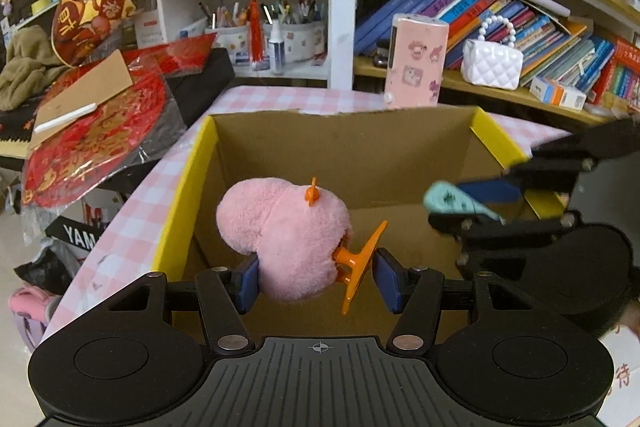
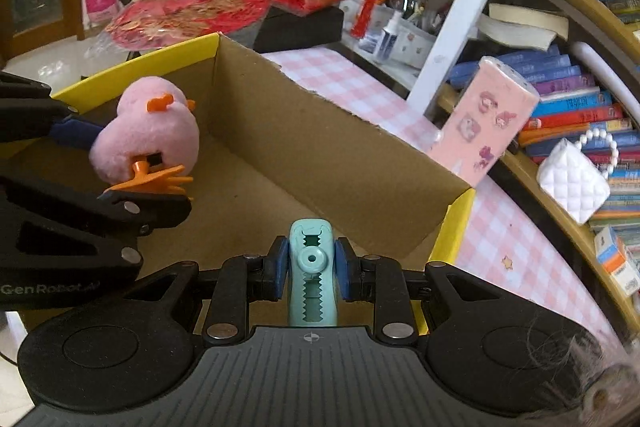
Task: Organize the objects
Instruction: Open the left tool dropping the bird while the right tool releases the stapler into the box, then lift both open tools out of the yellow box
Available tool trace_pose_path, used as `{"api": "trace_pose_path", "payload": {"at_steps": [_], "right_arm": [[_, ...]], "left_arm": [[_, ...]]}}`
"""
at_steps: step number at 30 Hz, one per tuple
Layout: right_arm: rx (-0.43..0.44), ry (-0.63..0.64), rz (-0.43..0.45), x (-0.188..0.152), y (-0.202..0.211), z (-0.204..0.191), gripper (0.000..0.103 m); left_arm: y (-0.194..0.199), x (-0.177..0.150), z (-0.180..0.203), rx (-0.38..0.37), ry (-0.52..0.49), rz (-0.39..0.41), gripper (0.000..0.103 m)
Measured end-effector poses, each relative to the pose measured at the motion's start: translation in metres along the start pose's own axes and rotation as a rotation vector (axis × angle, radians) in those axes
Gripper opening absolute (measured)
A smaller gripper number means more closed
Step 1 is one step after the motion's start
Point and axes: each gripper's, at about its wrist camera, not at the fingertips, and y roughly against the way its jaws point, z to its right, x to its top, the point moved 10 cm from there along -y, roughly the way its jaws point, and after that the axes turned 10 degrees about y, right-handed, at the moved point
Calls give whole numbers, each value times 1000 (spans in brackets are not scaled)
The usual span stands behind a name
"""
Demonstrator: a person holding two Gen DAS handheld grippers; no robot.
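An open cardboard box (image 1: 344,155) with yellow rims stands on a pink checked tablecloth (image 1: 132,211). My left gripper (image 1: 316,281) is shut on a pink plush heart hair clip (image 1: 280,227) with an orange claw (image 1: 362,263), held just above the box's inside. At the right, my right gripper (image 1: 472,203) reaches over the box rim, shut on a teal hair clip (image 1: 452,201). In the right wrist view the teal hair clip (image 2: 312,259) sits pinched between the blue pads (image 2: 280,267) of my right gripper (image 2: 312,267). The plush clip (image 2: 148,131) hangs in my left gripper (image 2: 140,163) over the box (image 2: 320,155).
A pink sticker-covered case (image 1: 416,61) stands behind the box. A white quilted purse (image 1: 491,63) sits on a bookshelf crowded with books (image 1: 520,15). Red paper decorations (image 1: 100,131) lie on a keyboard at the left. Pen cups (image 1: 280,35) fill the white shelf behind.
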Motion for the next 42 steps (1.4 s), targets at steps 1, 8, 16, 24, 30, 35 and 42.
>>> {"api": "trace_pose_path", "payload": {"at_steps": [1,8,16,24,30,35,42], "right_arm": [[-10,19,3,1,-2,1,23],[63,10,-40,0,-10,0,23],[28,13,-58,-1,-11,2,23],[20,-57,-31,-1,-3,12,48],[-36,-103,7,0,23,18,56],[-95,-290,46,-3,52,23,57],[-163,-478,76,-17,89,12,57]], "left_arm": [[-1,-1,0,-1,-2,-4,57],[-6,0,-1,-4,-5,-7,57],[-8,0,-1,-15,1,-9,59],[5,4,-2,-64,43,9,64],[35,15,-2,-42,7,114,79],[60,18,-11,-59,73,158,82],[88,6,-28,-58,122,184,83]]}}
